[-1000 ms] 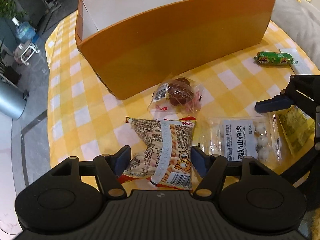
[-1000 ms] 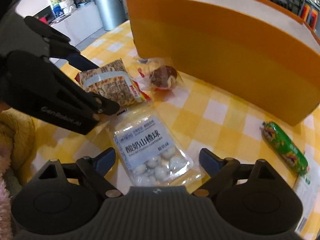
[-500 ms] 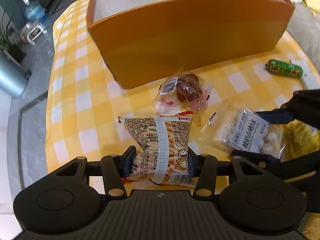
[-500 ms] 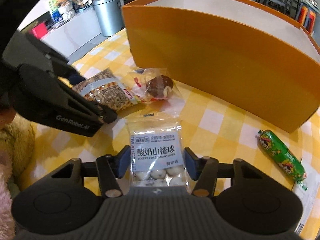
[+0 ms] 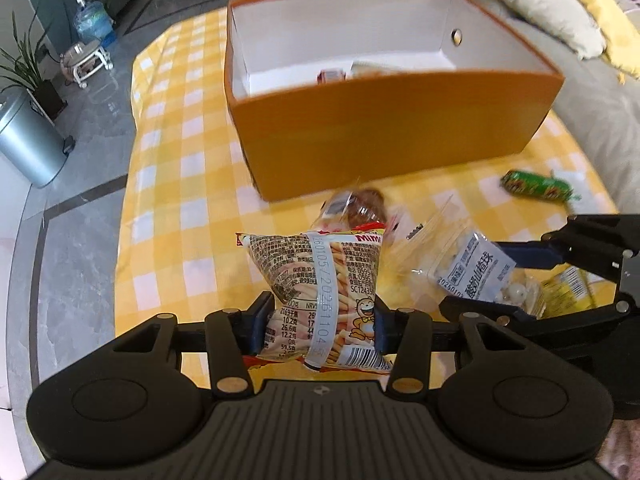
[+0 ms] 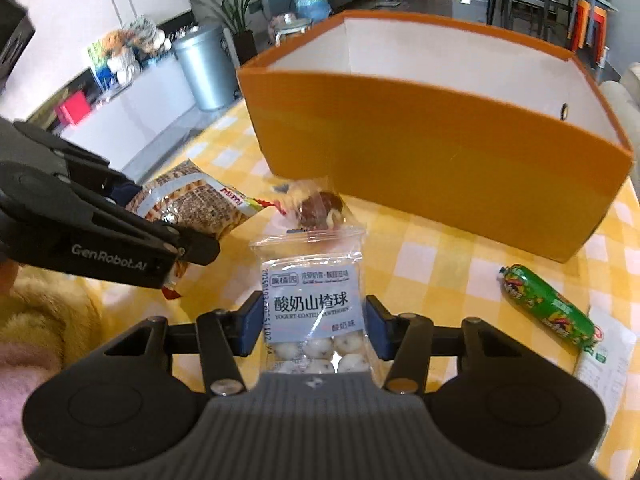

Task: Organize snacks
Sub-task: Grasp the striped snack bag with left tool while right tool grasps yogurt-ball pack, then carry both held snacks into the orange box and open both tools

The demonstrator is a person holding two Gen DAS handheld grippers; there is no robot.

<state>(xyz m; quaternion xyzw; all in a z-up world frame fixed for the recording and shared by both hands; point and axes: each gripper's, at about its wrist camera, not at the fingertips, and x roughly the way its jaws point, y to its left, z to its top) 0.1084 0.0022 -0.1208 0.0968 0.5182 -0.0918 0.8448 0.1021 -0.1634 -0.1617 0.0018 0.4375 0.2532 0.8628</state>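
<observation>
My left gripper (image 5: 320, 320) is shut on a bag of stick biscuits (image 5: 320, 276), held off the yellow checked tablecloth (image 5: 180, 216). My right gripper (image 6: 314, 328) is shut on a clear bag of yogurt hawthorn balls (image 6: 312, 300), also lifted. Each gripper shows in the other's view, the right gripper (image 5: 500, 280) to the right and the left gripper (image 6: 168, 220) to the left. Beyond both stands an open orange box (image 5: 392, 136) (image 6: 440, 160) with a few packets inside. A brown snack in a clear wrapper (image 5: 360, 208) (image 6: 320, 208) lies in front of the box.
A green sausage stick (image 5: 536, 186) (image 6: 548, 306) lies at the right, beside a paper slip (image 6: 604, 360). A yellow packet (image 5: 568, 292) lies under the right gripper. The table edge drops off at the left, toward a metal bin (image 5: 28, 140). Sofa cushions (image 5: 532, 4) sit behind the box.
Both grippers have closed on their bags and risen with them. The box's inside has come into the left wrist view. The brown snack and the sausage stayed put.
</observation>
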